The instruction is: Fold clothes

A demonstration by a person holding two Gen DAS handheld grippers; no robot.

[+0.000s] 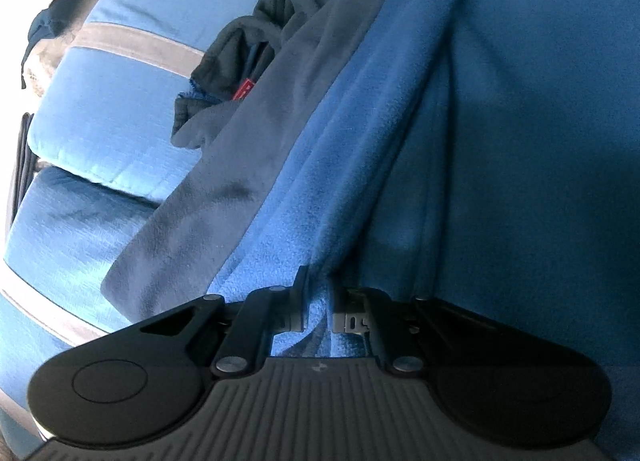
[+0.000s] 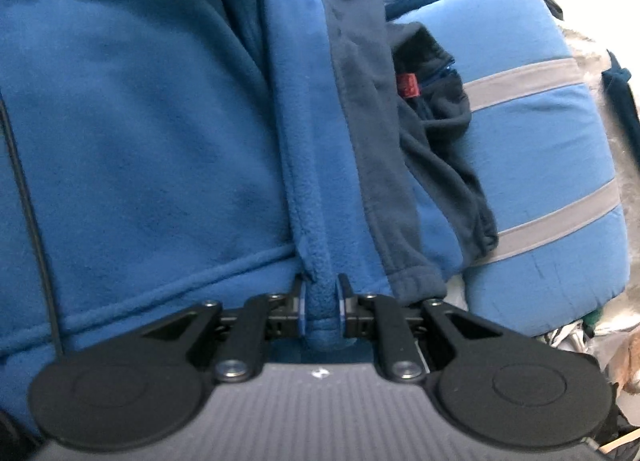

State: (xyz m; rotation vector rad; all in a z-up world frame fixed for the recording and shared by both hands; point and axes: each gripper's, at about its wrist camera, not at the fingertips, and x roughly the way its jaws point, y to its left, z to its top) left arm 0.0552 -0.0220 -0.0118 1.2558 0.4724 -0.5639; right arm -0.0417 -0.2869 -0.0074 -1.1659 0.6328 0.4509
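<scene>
Blue fleece jacket (image 1: 460, 109) hanging in front of both cameras, filling most of each view. Soft and fuzzy, with long folds running up and away from the tools. Darker grey-blue strip (image 1: 224, 189) sewn along the side of the jacket, seen again in the right wrist view (image 2: 360, 109). Hem seam across the low left part of the jacket in the right wrist view.

Left gripper (image 1: 318, 301) clamped on a bunched fold of the blue fleece jacket, cloth squeezed between its 2 fingers. Right gripper (image 2: 320, 301) clamped on a thick rolled edge of the same jacket, cloth pushed through between the 2 fingers (image 2: 301, 301) and bulging out below them.

Dark navy garment (image 1: 240, 61) crumpled just behind the jacket, lying on the striped cushion. Small red tag (image 1: 246, 89) showing on it, touching the grey-blue strip. Same dark garment (image 2: 448, 141) and red tag (image 2: 408, 85) on the right side in the right wrist view.

Light blue cushion (image 1: 120, 101) with 2 grey stripes under the clothes, reaching the left edge in the left wrist view and the right edge (image 2: 552, 133) in the other. Messy things past the cushion's right edge, too blurry to name.
</scene>
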